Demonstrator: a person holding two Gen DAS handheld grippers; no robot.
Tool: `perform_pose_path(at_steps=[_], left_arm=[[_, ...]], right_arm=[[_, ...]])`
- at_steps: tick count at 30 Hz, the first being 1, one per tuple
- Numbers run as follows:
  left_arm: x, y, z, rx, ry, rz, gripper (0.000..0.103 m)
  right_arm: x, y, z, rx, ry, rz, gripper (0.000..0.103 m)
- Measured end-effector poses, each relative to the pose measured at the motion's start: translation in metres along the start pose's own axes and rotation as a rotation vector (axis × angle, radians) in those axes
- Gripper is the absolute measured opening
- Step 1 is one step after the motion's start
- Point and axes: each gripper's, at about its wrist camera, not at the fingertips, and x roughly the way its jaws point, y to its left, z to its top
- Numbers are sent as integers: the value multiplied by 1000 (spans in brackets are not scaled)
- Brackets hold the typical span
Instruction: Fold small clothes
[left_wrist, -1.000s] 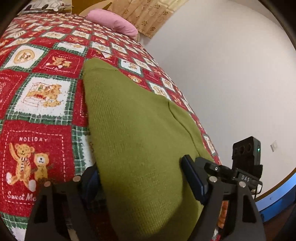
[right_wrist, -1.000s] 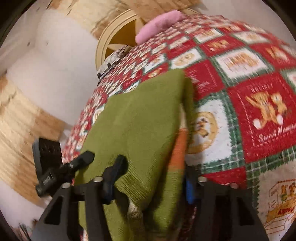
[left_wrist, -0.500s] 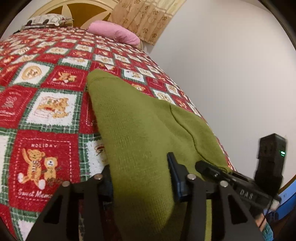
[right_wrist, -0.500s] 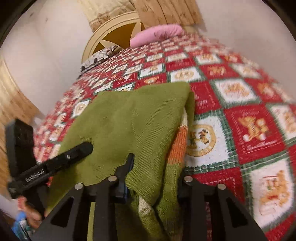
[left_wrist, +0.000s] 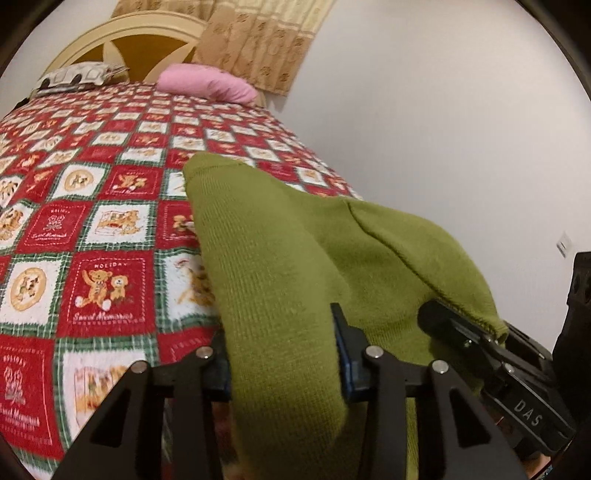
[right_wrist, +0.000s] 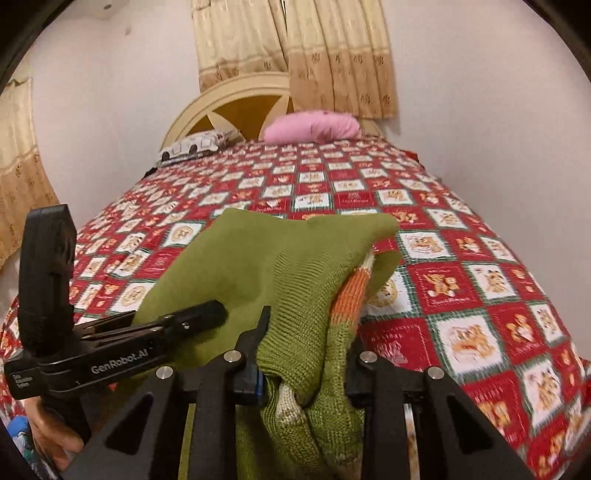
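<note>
Your left gripper (left_wrist: 282, 363) and right gripper (right_wrist: 304, 363), fingers just closing, each pinch the green knit sweater (left_wrist: 280, 258) at lower centre over the bed (left_wrist: 110, 229); soft and floppy, hold its hem corners.

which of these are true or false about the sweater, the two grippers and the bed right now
1. Both grippers clamp the green sweater. True: left gripper, right gripper.
2. The sweater is plain green throughout. False: orange and cream stripes show.
3. A pink pillow lies at the headboard. True.
4. The bedspread is plain blue. False: red, white and green teddy-bear squares.
5. The sweater lies fully flat. False: its near edge is lifted.
</note>
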Motion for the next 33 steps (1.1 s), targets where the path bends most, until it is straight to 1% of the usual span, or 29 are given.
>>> perform_pose_path(at_steps=[4, 8, 15, 20, 23, 25, 29, 33], left_arm=[[-13, -22, -6, 19, 8, -44, 42], [-22, -53, -12, 79, 5, -86, 42], [-22, -116, -16, 167, 12, -203, 42], [-8, -161, -22, 222, 35, -272, 42], [6, -182, -26, 242, 55, -299, 42], [19, -197, -30, 260, 68, -302, 42], [48, -216, -39, 294, 96, -272, 42], [84, -223, -49, 329, 134, -219, 42]], right_arm=[[-39, -3, -9, 32, -36, -18, 27], [-77, -11, -19, 48, -70, -57, 27], [-147, -39, -32, 58, -141, -183, 27], [-181, -68, -41, 70, -160, -269, 27], [-193, -88, -47, 82, -163, -313, 27], [-197, -103, -52, 93, -164, -344, 27], [-186, -138, -64, 123, -149, -381, 27], [-157, -170, -76, 165, -90, -393, 27]])
